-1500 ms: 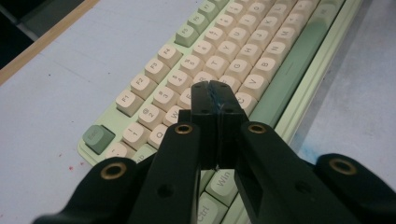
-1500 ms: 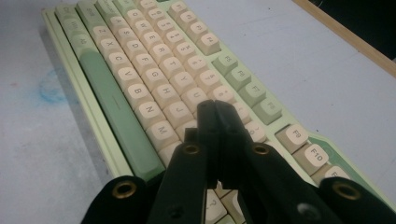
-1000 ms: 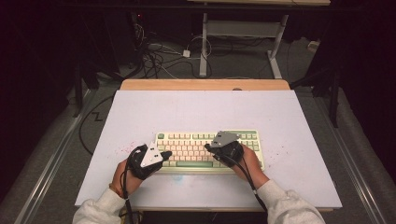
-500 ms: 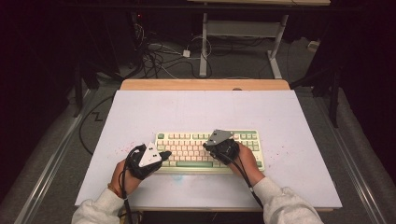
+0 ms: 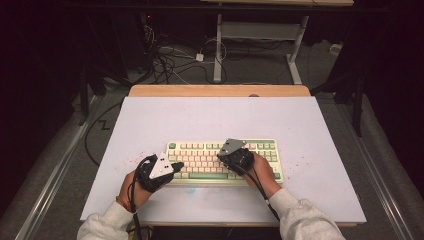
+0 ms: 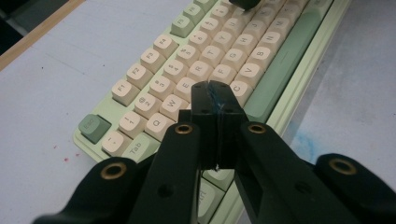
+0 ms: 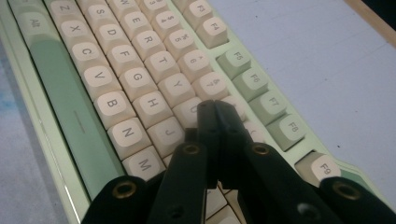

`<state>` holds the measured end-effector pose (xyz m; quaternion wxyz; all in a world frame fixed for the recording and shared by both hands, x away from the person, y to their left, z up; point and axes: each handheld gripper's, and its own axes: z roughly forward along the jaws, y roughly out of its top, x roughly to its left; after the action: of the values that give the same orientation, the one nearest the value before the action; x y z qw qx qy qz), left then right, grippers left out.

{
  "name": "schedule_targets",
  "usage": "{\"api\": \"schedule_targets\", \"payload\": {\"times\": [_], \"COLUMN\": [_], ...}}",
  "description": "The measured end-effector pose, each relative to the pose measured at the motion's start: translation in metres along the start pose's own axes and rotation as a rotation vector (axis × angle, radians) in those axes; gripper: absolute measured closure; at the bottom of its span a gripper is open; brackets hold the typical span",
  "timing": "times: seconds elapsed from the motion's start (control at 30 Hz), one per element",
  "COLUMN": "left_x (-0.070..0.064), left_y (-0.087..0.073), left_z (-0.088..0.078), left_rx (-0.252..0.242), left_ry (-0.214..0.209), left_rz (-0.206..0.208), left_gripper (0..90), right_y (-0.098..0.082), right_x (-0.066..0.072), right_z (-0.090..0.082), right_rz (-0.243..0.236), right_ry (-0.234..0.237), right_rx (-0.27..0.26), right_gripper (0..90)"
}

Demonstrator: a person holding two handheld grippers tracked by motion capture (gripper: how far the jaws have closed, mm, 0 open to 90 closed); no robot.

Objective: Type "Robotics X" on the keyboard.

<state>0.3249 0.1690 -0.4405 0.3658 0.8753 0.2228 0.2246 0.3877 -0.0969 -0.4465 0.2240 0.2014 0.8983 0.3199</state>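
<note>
The keyboard (image 5: pixel 223 161) lies near the front of the white table (image 5: pixel 150 120). Both grippers are clenched on nothing: the left gripper (image 6: pixel 215 100) poised over the D key area, the right gripper (image 7: pixel 215 114) seemingly over the U or I key. Typing looks under way; how much remains is unclear.

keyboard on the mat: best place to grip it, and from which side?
Probably a short end of the keyboard: come in level from the side and close the jaws over the case edge, top and bottom. It lies flat and is long and low, so its depth likely exceeds the jaw span. Left gripper and right gripper are shut over the keys, so open first.
</note>
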Motion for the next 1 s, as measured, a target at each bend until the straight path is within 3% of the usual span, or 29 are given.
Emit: {"api": "schedule_targets", "payload": {"times": [0.23, 0.73, 1.0], "left_x": [-0.001, -0.001, -0.002], "left_y": [-0.001, 0.001, 0.0], "left_z": [0.002, 0.004, 0.006], "left_rx": [0.008, 0.015, 0.026], "left_ry": [-0.006, -0.004, -0.005], "left_rz": [0.002, 0.009, 0.013], "left_gripper": [87.3, 87.4, 87.3], "right_y": [0.001, -0.008, -0.017], "right_x": [0.0, -0.003, -0.008], "right_z": [0.004, -0.029, -0.048], "right_rz": [-0.014, 0.051, 0.059], "right_ry": [0.017, -0.001, -0.016], "right_rx": [0.042, -0.106, -0.152], "right_gripper": [90.0, 90.0, 90.0]}}
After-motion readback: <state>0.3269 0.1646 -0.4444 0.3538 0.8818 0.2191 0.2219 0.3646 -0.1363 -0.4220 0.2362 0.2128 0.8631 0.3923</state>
